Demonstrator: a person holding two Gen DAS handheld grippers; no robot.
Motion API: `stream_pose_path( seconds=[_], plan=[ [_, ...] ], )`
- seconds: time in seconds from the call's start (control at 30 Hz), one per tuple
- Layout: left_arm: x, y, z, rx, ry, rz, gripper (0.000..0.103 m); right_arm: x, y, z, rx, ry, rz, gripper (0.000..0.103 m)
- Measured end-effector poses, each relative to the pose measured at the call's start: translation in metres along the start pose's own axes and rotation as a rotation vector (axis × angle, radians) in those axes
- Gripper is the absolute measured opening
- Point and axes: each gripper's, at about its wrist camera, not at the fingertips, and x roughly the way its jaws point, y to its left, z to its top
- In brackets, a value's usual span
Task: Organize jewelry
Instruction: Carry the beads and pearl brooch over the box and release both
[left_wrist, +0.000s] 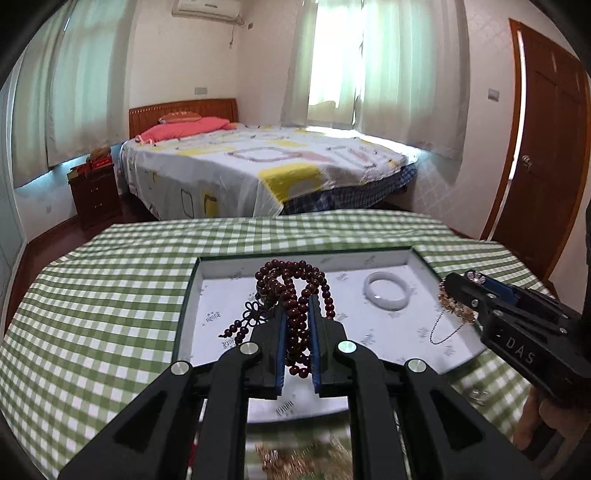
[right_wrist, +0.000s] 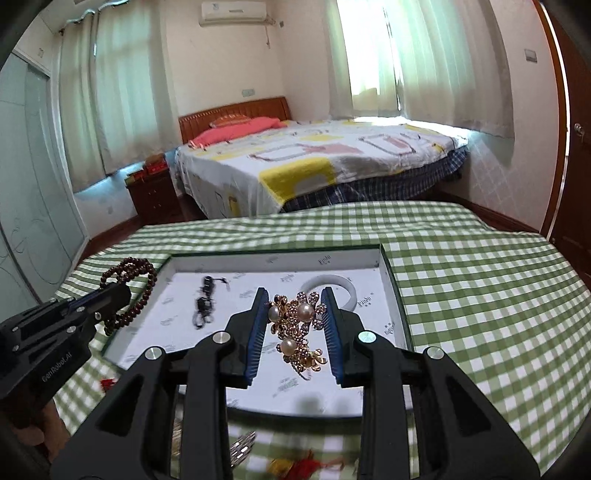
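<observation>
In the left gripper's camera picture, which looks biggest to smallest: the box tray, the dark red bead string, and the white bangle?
1. The box tray looks largest.
2. The dark red bead string, though it hangs in the left gripper near the lens, which inflates it.
3. The white bangle looks smallest.

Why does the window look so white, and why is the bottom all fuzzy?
Left wrist view: sunlight overexposes the window; the bits below the left gripper are blurred. Right wrist view: same window glare, and the things under the right gripper are smeared.

Black fingers (left_wrist: 325, 332), blue ribbed pads (right_wrist: 334, 332)
</observation>
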Motion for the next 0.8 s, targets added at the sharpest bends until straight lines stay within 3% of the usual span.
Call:
stream_pose_path(
  seconds=[0.27,0.33,0.4,0.6,0.67,0.8],
  plan=[
    [0.044,0.030,-0.019,-0.072,0.137,0.036,0.011,0.046,-0.022,-0.010,0.019,0.128,-0.039,0.029],
    [0.052,0.034,-0.022,-0.083,0.167,0.042,0.011,0.055,-0.024,-0.011,0.020,0.158,-0.038,0.020],
    [0.059,0.038,-0.024,-0.091,0.196,0.040,0.011,0.063,-0.024,-0.012,0.015,0.187,-0.040,0.020],
    [0.071,0.041,-0.030,-0.106,0.256,0.042,0.011,0.071,-0.025,-0.013,0.010,0.207,-0.045,0.021],
    [0.072,0.040,-0.032,-0.107,0.262,0.048,0.011,0.071,-0.025,-0.013,0.010,0.202,-0.045,0.026],
    [0.074,0.040,-0.033,-0.111,0.262,0.052,0.013,0.071,-0.027,-0.012,0.010,0.188,-0.047,0.050]
  ],
)
